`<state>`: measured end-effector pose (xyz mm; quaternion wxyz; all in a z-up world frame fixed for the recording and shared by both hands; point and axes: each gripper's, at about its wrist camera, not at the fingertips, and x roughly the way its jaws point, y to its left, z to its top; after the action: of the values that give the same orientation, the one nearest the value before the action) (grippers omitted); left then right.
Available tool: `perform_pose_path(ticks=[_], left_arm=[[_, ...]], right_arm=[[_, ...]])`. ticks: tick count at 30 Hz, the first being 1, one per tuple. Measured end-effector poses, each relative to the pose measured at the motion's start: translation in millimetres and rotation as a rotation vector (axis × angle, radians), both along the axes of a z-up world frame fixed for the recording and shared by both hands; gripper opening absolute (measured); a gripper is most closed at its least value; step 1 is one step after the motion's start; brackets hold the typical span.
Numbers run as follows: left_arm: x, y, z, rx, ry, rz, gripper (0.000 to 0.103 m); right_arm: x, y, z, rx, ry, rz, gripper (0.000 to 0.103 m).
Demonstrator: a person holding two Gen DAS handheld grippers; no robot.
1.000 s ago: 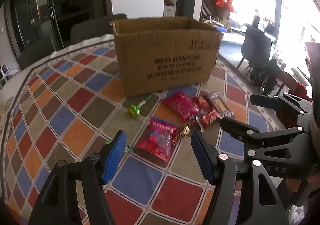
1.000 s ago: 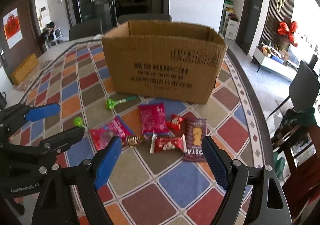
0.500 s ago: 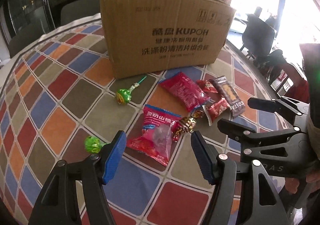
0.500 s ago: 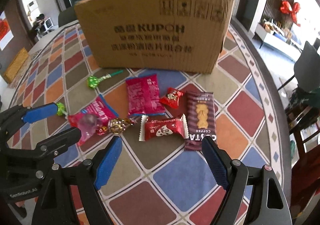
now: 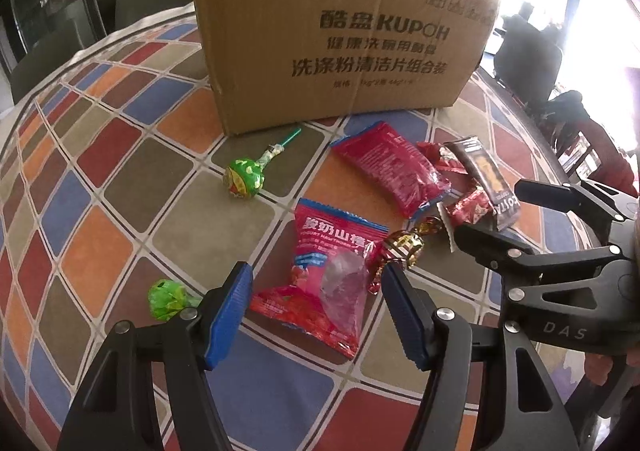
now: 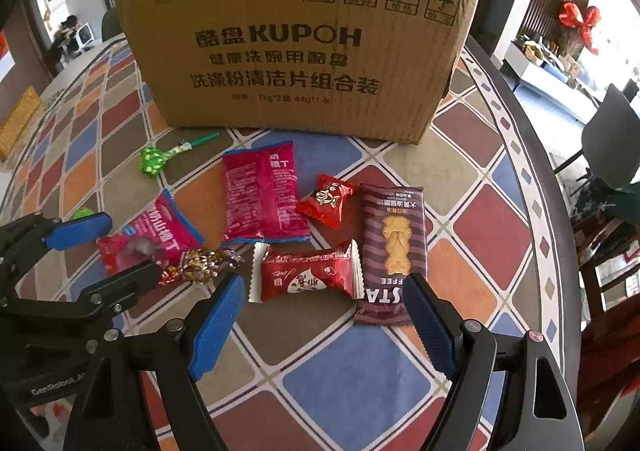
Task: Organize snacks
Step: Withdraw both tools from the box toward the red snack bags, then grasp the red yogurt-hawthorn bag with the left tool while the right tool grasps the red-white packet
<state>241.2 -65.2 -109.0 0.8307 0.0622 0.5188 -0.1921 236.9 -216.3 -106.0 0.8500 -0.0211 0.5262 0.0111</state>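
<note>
Between the left gripper [image 5: 316, 307] jaws, standing apart and gripping nothing, a pink snack bag [image 5: 324, 283] is lying flat on the checked tablecloth [image 5: 100, 247]. Right gripper [image 6: 324, 319] jaws are also gaping empty over a red candy packet [image 6: 306, 279] and brown biscuit bar [image 6: 394, 247]. Farther back a cardboard box [image 6: 296, 51] is standing. Wrappers are looking light, crinkly, slippery; best pinched by an edge.

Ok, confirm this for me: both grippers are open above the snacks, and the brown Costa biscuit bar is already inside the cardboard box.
Not quite. The brown Costa biscuit bar is not in the cardboard box; it lies flat on the tablecloth in front of it, as the right wrist view shows. The rest holds: the left gripper and right gripper are both open above the snacks.
</note>
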Motion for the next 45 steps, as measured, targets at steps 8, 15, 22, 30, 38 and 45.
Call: perform_pose_path(ticks=[8,15,22,30,38,45], left_arm=[[7,-4,-7,-0.003,0.017,0.001,0.065],[13,-6,-10,-0.01,0.023,0.013,0.056],[15,0,-9,-0.032,0.034,0.036,0.043],[7,-3,-4,-0.039,0.016,0.033,0.037],[3,-3,1,-0.053,0.001,0.037,0.035],[-5,-2,14,-0.062,-0.036,0.044,0.035]], right_arm=[[8,2,-9,-0.013,0.018,-0.002,0.082],[16,3,-13,-0.009,0.025,-0.008,0.079],[19,4,-14,-0.022,0.019,-0.006,0.077],[14,11,-14,-0.042,-0.001,-0.007,0.059],[7,5,-12,0.002,-0.008,-0.037,0.053],[-3,2,-4,0.016,-0.031,-0.041,0.051]])
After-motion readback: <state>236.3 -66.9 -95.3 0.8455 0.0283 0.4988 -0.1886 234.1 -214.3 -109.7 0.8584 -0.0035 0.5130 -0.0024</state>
